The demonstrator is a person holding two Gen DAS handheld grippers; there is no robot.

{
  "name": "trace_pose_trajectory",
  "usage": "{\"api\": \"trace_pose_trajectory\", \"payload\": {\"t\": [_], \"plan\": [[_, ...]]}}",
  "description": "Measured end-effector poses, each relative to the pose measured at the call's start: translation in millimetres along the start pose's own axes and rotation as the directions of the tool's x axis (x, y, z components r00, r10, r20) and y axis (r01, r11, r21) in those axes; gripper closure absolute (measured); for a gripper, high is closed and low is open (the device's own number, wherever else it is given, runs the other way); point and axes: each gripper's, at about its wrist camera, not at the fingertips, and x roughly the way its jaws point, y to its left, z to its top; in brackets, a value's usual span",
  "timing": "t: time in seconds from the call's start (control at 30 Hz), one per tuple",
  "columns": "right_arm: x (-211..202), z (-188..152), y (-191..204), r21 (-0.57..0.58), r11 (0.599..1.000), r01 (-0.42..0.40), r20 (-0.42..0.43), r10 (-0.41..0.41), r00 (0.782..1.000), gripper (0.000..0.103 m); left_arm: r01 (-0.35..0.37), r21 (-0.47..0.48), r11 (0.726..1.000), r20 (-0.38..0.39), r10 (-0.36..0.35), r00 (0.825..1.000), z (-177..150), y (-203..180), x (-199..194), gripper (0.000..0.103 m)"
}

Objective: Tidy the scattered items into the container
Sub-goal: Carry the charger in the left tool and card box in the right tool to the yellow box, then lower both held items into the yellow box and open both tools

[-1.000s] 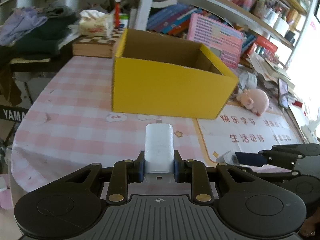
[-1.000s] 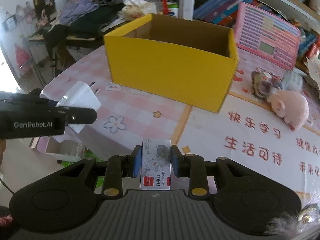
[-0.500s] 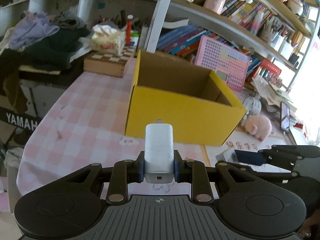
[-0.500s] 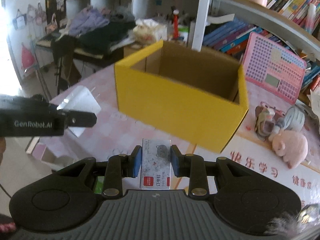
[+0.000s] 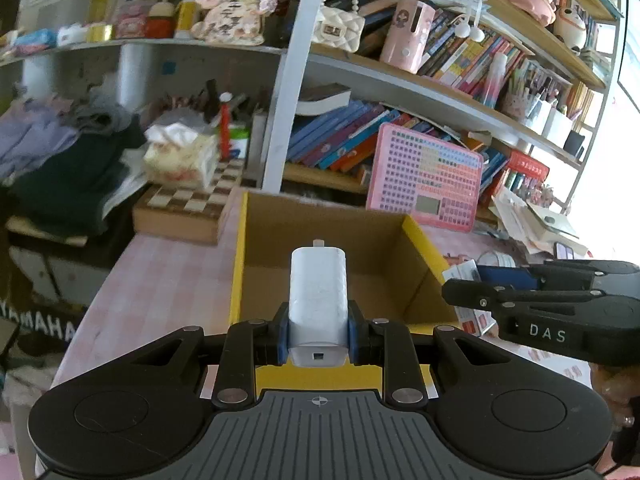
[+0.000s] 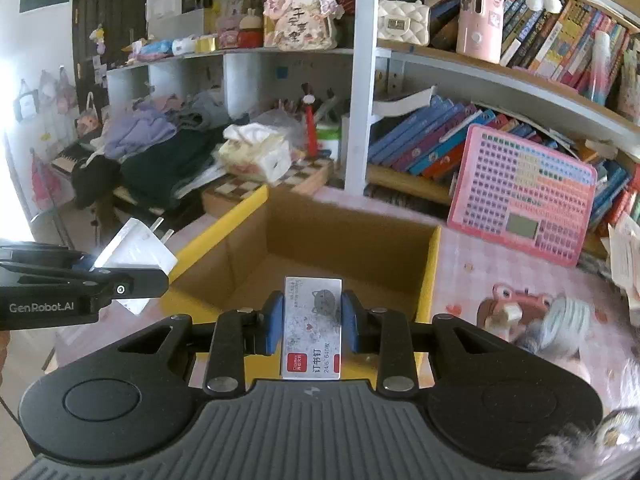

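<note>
My left gripper [image 5: 318, 334] is shut on a white plug charger [image 5: 318, 300] and holds it above the near edge of the open yellow cardboard box [image 5: 240, 256]. My right gripper [image 6: 312, 328] is shut on a small box of staples [image 6: 313, 326] and holds it above the near rim of the same box [image 6: 430, 268]. The box's brown inside looks empty. In the right wrist view the left gripper [image 6: 132, 280] with the charger [image 6: 136, 252] is at the left. In the left wrist view the right gripper [image 5: 464, 292] is at the right.
The box stands on a pink checked tablecloth [image 5: 160, 276]. A chessboard box [image 5: 188, 208] with a tissue pack lies behind it, a pink toy keypad [image 6: 524, 196] leans at the back right, and small toys [image 6: 520, 312] lie to the right. Shelves of books rise behind.
Both grippers have risen and moved forward from in front of the box to above its near rim, each still holding its item.
</note>
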Motion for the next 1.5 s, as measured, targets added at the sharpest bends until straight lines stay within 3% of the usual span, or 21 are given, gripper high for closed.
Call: {"api": "trace_pose_trajectory", "payload": {"t": [0.2,0.33,0.47,0.6,0.83,1.03,1.13,1.27,1.4,1.5], "plan": [[43.3,19.8,-32.3,0.002,1.0,0.003,-0.02,-0.003,1.0,0.074,-0.008,0.034,0.999,0.02,0.007,1.0,26.8,-5.7,34.9,0.078],[71.0,23.0,-46.2,0.014,1.0,-0.01,-0.045,0.01,0.999,0.074,-0.014,0.027,1.0,-0.022,0.014,1.0,35.3,-7.1,62.5,0.078],[97.7,30.9,-52.4,-0.066,0.997,-0.037,-0.074,0.032,0.997,0.074,-0.016,0.095,0.995,-0.061,0.022,0.998,50.0,-8.8,90.9,0.078],[129.0,40.1,-54.7,-0.217,0.974,-0.067,-0.128,0.039,0.991,0.074,-0.008,0.171,0.985,-0.132,0.031,0.991,65.4,-5.7,125.0,0.078],[174.7,47.1,-53.7,-0.456,0.878,-0.144,-0.23,0.04,0.972,0.074,0.007,0.308,0.951,-0.266,0.079,0.961,69.1,-6.7,181.9,0.078],[200.2,38.2,-36.7,-0.653,0.721,-0.232,-0.32,0.015,0.947,0.074,0.028,0.383,0.923,-0.374,0.127,0.919,67.4,-14.1,213.4,0.078],[211.1,33.6,-31.7,-0.69,0.676,-0.259,-0.352,0.0,0.936,0.074,0.049,0.426,0.903,-0.412,0.145,0.899,63.8,-20.0,226.1,0.078],[222.8,33.3,-32.6,-0.678,0.683,-0.273,-0.378,-0.005,0.926,0.074,0.07,0.46,0.885,-0.444,0.162,0.881,57.7,-25.8,236.8,0.078],[230.3,31.0,-34.7,-0.657,0.699,-0.283,-0.406,-0.013,0.914,0.074,0.06,0.489,0.87,-0.444,0.189,0.876,55.3,-28.5,244.1,0.077],[233.6,32.7,-35.2,-0.641,0.713,-0.284,-0.412,-0.007,0.911,0.074,0.053,0.48,0.875,-0.449,0.193,0.873,58.4,-26.3,249.2,0.077]]}}
